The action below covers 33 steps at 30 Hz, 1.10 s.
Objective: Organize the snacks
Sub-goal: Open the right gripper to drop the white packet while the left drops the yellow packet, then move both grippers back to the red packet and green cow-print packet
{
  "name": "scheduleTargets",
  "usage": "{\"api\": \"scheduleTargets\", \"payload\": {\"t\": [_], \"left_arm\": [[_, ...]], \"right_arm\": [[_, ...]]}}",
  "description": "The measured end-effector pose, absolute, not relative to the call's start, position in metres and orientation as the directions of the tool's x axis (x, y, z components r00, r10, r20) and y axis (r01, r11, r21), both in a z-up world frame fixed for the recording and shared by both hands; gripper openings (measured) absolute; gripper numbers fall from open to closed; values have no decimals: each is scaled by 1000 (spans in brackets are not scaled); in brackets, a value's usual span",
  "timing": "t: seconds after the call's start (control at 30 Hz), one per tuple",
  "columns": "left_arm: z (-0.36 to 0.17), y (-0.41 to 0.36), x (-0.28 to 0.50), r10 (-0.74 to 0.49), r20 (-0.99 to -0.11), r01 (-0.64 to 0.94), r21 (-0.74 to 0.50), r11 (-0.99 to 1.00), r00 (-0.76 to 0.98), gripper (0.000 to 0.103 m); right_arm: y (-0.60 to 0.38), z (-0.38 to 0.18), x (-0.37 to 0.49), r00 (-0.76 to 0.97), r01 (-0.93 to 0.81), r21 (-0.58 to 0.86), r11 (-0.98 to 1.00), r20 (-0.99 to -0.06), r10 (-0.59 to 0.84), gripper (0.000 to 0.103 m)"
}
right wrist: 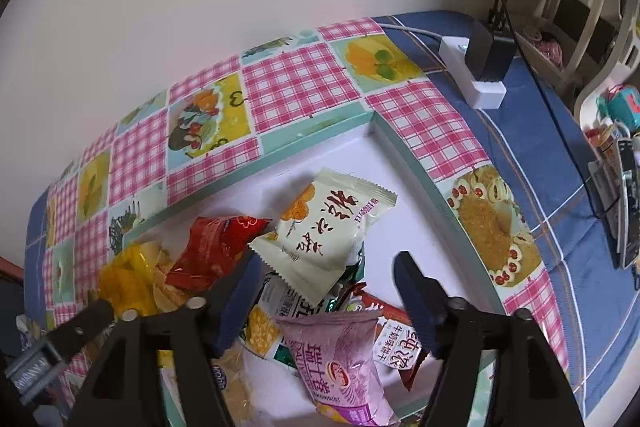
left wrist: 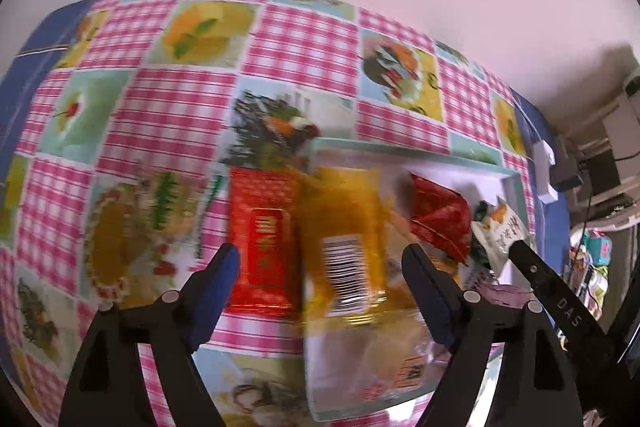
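Observation:
A shallow teal-rimmed tray [right wrist: 416, 171] with a white floor holds several snack packets. In the right wrist view a pale green packet [right wrist: 320, 227] lies on top, with a red packet [right wrist: 216, 247], a yellow packet [right wrist: 128, 279] and a purple packet [right wrist: 340, 359] around it. My right gripper [right wrist: 320, 287] is open above the pile. In the left wrist view my left gripper [left wrist: 320, 271] is open over a blurred yellow packet [left wrist: 348, 231] in the tray [left wrist: 516, 187]. A red packet [left wrist: 264, 235] lies on the tablecloth just left of the tray.
The table has a pink checked cloth [left wrist: 168, 115] with food pictures over a blue cloth [right wrist: 540, 147]. A white power strip with a black adapter [right wrist: 484, 63] sits at the back right. A wall is behind; cluttered shelves [right wrist: 612, 131] stand to the right.

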<state>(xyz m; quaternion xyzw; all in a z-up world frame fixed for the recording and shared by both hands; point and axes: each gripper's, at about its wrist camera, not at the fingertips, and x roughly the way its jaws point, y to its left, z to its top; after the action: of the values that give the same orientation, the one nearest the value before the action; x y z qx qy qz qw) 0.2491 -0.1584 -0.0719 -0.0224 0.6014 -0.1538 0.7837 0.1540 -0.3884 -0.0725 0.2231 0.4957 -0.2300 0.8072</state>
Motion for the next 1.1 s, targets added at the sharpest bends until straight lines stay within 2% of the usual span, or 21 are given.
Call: {"api": "scheduleTargets", "payload": {"t": [0.1,0.17,0.2,0.27,0.37,0.83,1.1], "left_arm": [[-71,-146,249,-244,-937,182,-202,962,250,85],[-68,-135,249,-233,-933,142,-200,969,273,90],[-67,-130,248,-225,-931,125,-196,973,288,95],[-65,-123,248,-200,-927,104,-176,979,318,96],[-63,-112,247,-134,-927,73,-116,991,350,96],[-61,-70,258,11,-930,-11,8,1000,368,96],[-69,-9,268,84,-932,-137,38,990,353,96]], "right_arm": [[-383,-71,153,402,585,121,802,-902,-156,82],[-377,-70,152,403,574,116,811,-902,-156,84],[-374,-69,152,405,567,110,816,-900,-160,91],[-367,-66,152,413,554,104,826,-896,-165,103],[-356,-60,152,434,529,108,842,-887,-159,103],[-305,-50,170,473,421,84,903,-870,-139,103],[-239,-36,194,566,211,252,944,-819,92,103]]}}
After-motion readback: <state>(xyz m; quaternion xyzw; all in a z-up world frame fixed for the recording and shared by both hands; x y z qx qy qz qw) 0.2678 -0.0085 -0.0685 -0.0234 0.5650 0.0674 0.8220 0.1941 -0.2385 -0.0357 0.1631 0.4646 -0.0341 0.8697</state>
